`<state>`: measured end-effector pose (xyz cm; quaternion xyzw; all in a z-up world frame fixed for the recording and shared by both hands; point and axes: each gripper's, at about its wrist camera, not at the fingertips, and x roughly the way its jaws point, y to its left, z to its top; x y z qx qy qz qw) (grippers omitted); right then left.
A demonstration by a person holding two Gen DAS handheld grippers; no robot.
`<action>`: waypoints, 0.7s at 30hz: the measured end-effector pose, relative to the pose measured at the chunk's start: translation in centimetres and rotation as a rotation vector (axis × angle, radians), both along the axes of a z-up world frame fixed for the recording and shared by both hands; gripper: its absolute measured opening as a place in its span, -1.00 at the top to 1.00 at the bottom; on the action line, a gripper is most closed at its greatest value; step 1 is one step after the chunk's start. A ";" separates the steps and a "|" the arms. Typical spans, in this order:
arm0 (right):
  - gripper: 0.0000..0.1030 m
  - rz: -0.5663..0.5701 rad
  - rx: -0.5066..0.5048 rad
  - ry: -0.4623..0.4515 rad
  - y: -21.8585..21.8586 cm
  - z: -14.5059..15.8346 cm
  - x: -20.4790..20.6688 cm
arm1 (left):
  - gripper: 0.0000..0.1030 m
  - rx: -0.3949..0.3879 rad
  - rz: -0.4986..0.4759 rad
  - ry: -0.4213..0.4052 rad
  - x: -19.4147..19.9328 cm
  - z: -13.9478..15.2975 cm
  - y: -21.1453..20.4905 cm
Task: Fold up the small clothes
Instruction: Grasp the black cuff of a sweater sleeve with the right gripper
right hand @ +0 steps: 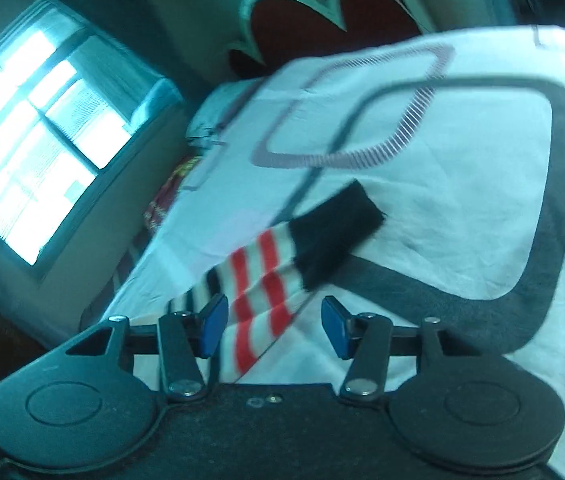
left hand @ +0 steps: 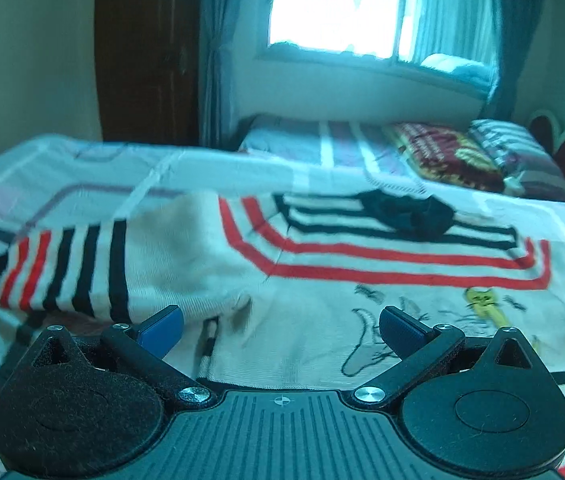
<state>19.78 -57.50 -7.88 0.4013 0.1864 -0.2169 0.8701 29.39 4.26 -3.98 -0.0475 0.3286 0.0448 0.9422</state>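
My left gripper (left hand: 280, 326) stands released, its blue pads (left hand: 164, 326) wide apart low in the frame, nothing pinched between them. Just above them, across the middle of the left wrist view, lies the small sweater (left hand: 322, 280): cream knit, red and black stripes ringing a dark collar, a cartoon cat drawn at lower right. Its striped sleeve (left hand: 66, 272) reaches out to the left edge of the frame.

My right gripper (right hand: 274, 324) is partly spread. A striped sleeve with a black cuff (right hand: 334, 236) runs from between its pads up toward the centre of the right wrist view; the left pad sits just beside the cloth, though with the blur I cannot say for sure it presses on it, and the right pad stands clear.

Everything rests on a bed sheet (right hand: 462, 152), white with dark and mauve rounded outlines. Beyond it, a bright window (left hand: 338, 4) fills the upper middle of the left view, curtains (left hand: 218, 48) beside it, with a striped pillow (left hand: 518, 148) and a red patterned blanket (left hand: 446, 156) at right. A red heart-shaped headboard (right hand: 342, 4) tops the right view.
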 end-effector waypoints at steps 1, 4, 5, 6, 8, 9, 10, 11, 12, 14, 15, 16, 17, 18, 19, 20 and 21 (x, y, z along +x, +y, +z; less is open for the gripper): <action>0.00 -0.009 0.030 0.007 -0.6 -0.9 0.6 | -1.00 -0.009 0.005 0.015 0.4 -0.7 0.0; 0.08 -0.023 0.087 -0.006 -1.3 -2.6 1.8 | -1.00 -0.020 0.012 0.059 1.7 -2.4 -0.3; 0.09 -0.021 0.079 -0.010 -1.3 -2.6 2.1 | -1.00 -0.027 0.013 0.076 2.1 -3.0 -0.3; 0.13 -0.014 0.074 -0.009 -1.2 -2.6 2.6 | -1.00 -0.032 0.009 0.098 2.5 -3.5 -0.3; 0.18 -0.002 0.076 -0.013 -1.0 -2.6 3.3 | -1.00 0.014 0.033 0.156 3.3 -4.6 -0.6; 0.27 0.002 0.072 -0.012 -1.1 -2.6 3.6 | -1.00 0.034 0.038 0.176 3.5 -5.0 -0.7; 0.41 0.001 0.061 0.003 -1.1 -2.6 4.0 | -1.00 0.042 0.042 0.184 3.7 -5.3 -0.7; 0.86 -0.009 0.048 0.031 -1.3 -2.5 4.2 | -1.00 0.044 0.053 0.190 3.7 -5.6 -0.6; 0.86 -0.016 0.049 0.032 -1.3 -2.3 4.1 | -1.00 0.045 0.055 0.206 3.9 -6.0 -0.5; 0.87 -0.033 -0.011 0.000 -0.9 -1.3 3.2 | -1.00 0.061 0.035 0.225 4.1 -6.8 -0.6; 0.87 -0.030 -0.014 0.032 -1.1 -1.6 3.7 | -1.00 0.056 0.031 0.218 4.0 -6.9 -0.6; 0.87 -0.033 0.012 0.063 -1.3 -2.1 4.0 | -1.00 0.049 0.027 0.219 4.0 -7.0 -0.5; 0.87 -0.034 0.010 0.058 -1.4 -2.3 4.0 | -1.00 0.040 0.025 0.222 4.1 -7.1 -0.4; 0.86 -0.029 -0.011 0.067 -1.2 -2.0 4.2 | -1.00 0.029 0.024 0.225 4.2 -7.1 -0.1; 0.86 -0.023 -0.031 0.072 -0.9 -1.7 4.4 | -1.00 0.015 0.026 0.230 4.3 -7.2 0.1; 0.86 -0.018 -0.045 0.070 -0.7 -1.3 4.4 | -1.00 -0.002 0.025 0.232 4.3 -7.3 0.4; 0.86 -0.017 -0.061 0.063 -0.4 -0.9 4.5 | -1.00 -0.012 0.022 0.232 4.2 -7.3 0.7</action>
